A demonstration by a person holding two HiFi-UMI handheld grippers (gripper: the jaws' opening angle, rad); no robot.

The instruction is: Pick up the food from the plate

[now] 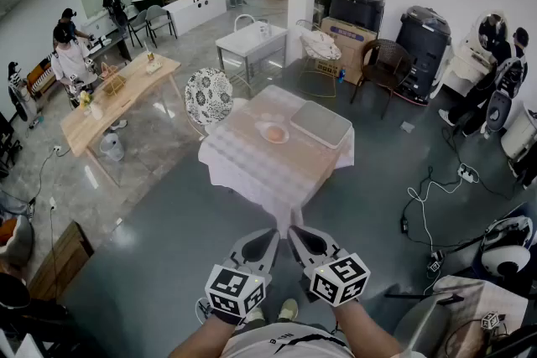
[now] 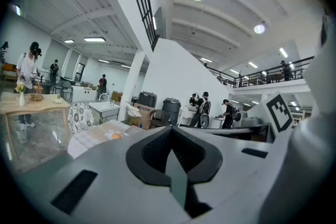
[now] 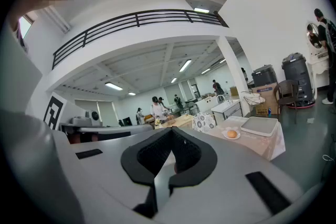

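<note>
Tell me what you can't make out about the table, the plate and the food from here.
- The food: too small and far in the head view and both gripper views to identify.
- The plate: any pattern is too small in the head view.
- The table legs: hidden by the tablecloth in the head view.

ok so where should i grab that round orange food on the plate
Probably across its rounded sides, coming down from above: the food is a small dome sitting alone on a shallow plate, top clear, and the tray lies beside it.
</note>
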